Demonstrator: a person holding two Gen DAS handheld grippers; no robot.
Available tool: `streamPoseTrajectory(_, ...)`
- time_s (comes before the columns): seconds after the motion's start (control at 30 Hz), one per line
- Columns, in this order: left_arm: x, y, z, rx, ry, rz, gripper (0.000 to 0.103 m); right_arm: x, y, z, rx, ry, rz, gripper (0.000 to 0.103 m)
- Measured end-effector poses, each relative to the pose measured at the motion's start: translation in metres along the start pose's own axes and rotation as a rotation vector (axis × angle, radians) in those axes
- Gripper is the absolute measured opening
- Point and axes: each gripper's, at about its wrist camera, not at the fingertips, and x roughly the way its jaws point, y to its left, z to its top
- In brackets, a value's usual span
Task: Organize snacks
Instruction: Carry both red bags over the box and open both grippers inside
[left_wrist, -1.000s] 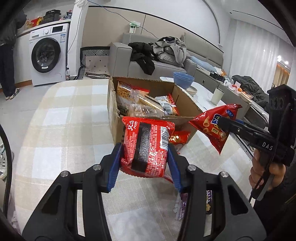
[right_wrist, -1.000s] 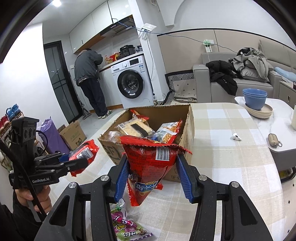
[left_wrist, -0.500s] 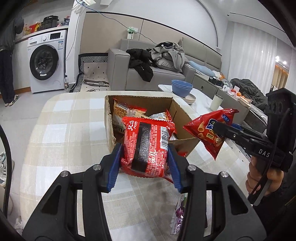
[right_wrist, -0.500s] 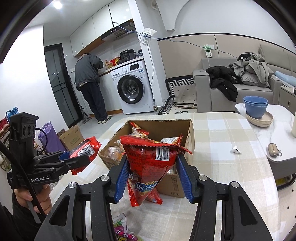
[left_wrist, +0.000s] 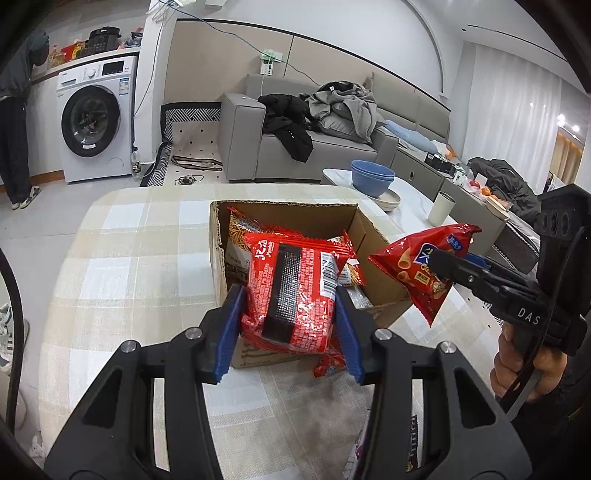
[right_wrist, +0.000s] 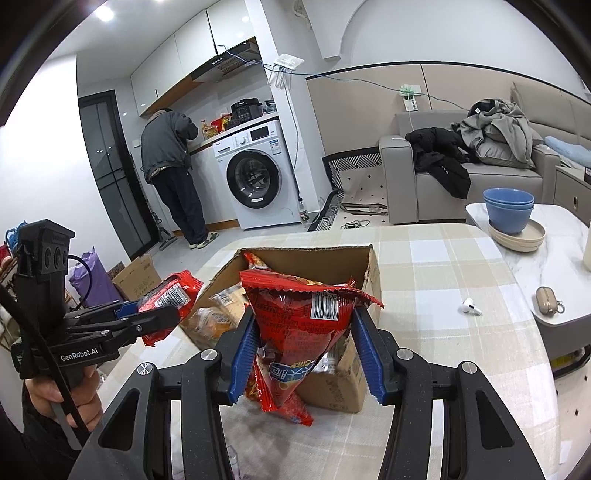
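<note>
Left tongs (left_wrist: 288, 314) clenched on red noodle packet (left_wrist: 295, 288), blue pads pressing both sides, packet held upright over near edge of cardboard box (left_wrist: 384, 258). Right tongs (right_wrist: 304, 354) clenched on red chip bag (right_wrist: 303, 328), barcode end up, bag hanging just in front of box near wall; same bag (left_wrist: 424, 266) seen from left view to the right of the box, off the surface. Box open-topped, standing on checked surface (left_wrist: 129, 280), already holding several snack packs (right_wrist: 221, 314) including yellow-orange ones at its far left corner. One more red pack (left_wrist: 328, 365) lying on surface against box near wall, partly hidden behind packet. Purple-printed wrapper (left_wrist: 413, 443) on surface nearer the camera than the box, mostly cut off. White earbud (right_wrist: 470, 307) on surface right of the box, well apart; tan case (right_wrist: 548, 299) further right on marble side table. Blue bowls (right_wrist: 509, 210) on plate beyond box to the right. Washing machine (right_wrist: 258, 177) and person (right_wrist: 173, 166) standing far behind box, sofa with clothes (right_wrist: 480, 147) behind right.
</note>
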Motion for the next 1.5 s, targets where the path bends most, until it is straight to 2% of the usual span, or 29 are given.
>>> streamPoseTrajectory(0.67, 0.054, 0.006, 0.042, 0.006, 0.013, 0.048, 0.045, 0.034, -0.005, 0.021, 0.003, 0.020, -0.026, 0.051)
streamPoseTrajectory(0.93, 0.085, 0.009, 0.044, 0.026, 0.034, 0.091, 0.045, 0.052, -0.004, 0.022, -0.023, 0.045, -0.050, 0.051)
streamPoseTrajectory(1.2, 0.121, 0.011, 0.042, 0.044, 0.081, 0.090, 0.045, 0.074, 0.003, 0.016, -0.071, 0.087, -0.081, 0.051)
streamPoseTrajectory(1.33, 0.133, 0.004, 0.039, 0.089, 0.074, 0.122, 0.045, 0.084, 0.009, 0.013, -0.120, 0.099, -0.116, 0.051)
streamPoseTrajectory(1.5, 0.145, -0.002, 0.037, 0.106, 0.093, 0.108, 0.045, 0.094, 0.009, 0.012, -0.116, 0.118, -0.105, 0.051)
